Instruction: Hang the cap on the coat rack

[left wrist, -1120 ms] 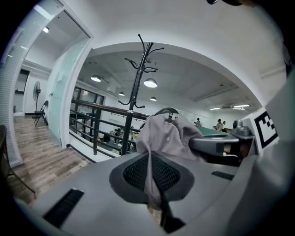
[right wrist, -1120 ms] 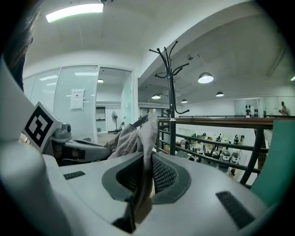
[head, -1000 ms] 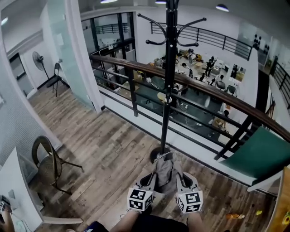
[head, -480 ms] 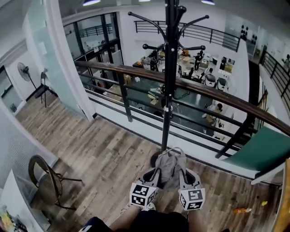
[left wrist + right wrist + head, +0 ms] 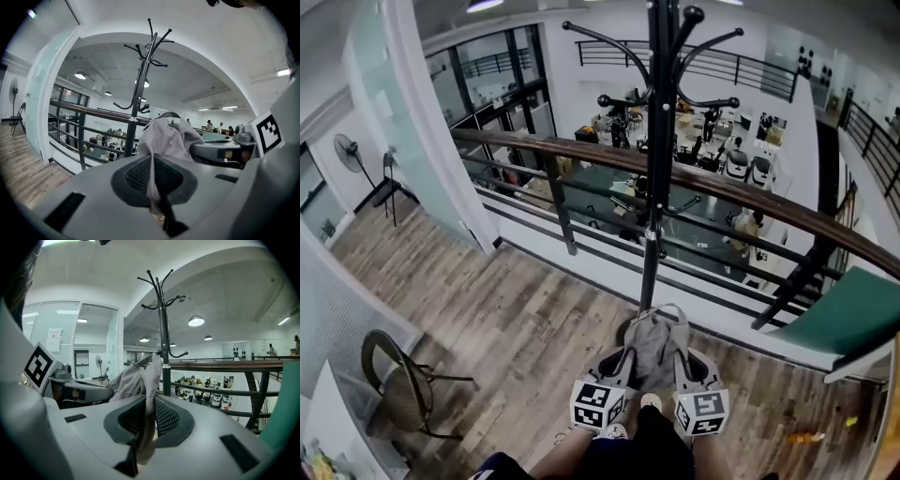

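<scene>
A grey fabric cap (image 5: 654, 345) hangs between my two grippers, low in the head view, just in front of the rack's pole. My left gripper (image 5: 617, 364) is shut on the cap's (image 5: 165, 138) left edge, the cloth pinched between its dark pads. My right gripper (image 5: 682, 362) is shut on the cap's (image 5: 136, 380) right edge. The black coat rack (image 5: 656, 141) rises straight ahead, its curved hooks (image 5: 598, 39) well above the cap. In both gripper views the coat rack (image 5: 143, 75) (image 5: 161, 319) stands beyond the cap, hooks high overhead.
A black railing with a brown handrail (image 5: 581, 155) runs behind the rack, with an office floor below. A wicker chair (image 5: 398, 384) stands at lower left, a glass partition (image 5: 394, 112) at left, and a green surface (image 5: 844, 314) at right. Wooden floor (image 5: 516, 319) lies underfoot.
The view has tilted upward, showing more of the rack's hooks. Both grippers with the cap have stayed low in front of the pole, shifting slightly right.
</scene>
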`<action>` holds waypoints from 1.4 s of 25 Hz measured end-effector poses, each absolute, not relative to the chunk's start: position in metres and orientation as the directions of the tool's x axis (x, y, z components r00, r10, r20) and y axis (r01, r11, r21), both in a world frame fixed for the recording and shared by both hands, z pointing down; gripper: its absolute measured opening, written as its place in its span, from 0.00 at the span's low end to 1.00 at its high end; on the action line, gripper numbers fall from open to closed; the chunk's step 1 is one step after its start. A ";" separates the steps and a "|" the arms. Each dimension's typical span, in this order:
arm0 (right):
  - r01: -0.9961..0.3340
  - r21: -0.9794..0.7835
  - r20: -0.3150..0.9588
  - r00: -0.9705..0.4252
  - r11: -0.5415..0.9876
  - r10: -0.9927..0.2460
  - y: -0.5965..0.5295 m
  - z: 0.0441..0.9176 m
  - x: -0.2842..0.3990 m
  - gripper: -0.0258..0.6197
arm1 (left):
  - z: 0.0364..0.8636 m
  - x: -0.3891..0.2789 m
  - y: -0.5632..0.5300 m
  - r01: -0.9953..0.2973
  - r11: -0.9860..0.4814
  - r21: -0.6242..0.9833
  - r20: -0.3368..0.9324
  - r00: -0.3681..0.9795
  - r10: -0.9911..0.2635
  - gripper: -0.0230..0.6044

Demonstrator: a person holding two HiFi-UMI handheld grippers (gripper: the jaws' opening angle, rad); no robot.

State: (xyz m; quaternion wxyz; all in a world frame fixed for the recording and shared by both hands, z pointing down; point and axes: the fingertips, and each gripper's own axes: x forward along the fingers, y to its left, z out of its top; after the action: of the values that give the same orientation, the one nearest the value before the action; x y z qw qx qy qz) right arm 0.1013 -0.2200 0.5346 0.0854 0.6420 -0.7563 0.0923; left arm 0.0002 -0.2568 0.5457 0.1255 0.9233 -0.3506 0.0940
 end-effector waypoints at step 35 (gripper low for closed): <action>-0.924 0.089 0.209 -0.348 0.373 -0.914 -0.354 0.483 0.133 0.11 | 0.490 0.030 -0.363 -0.786 -0.606 0.120 0.119 0.617 -0.778 0.05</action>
State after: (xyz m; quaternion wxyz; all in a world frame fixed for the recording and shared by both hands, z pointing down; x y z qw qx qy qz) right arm 0.1332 -0.3539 0.4835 0.1119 0.5597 -0.8208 0.0224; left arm 0.0302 -0.3631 0.4897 0.0802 0.8957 -0.4365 0.0273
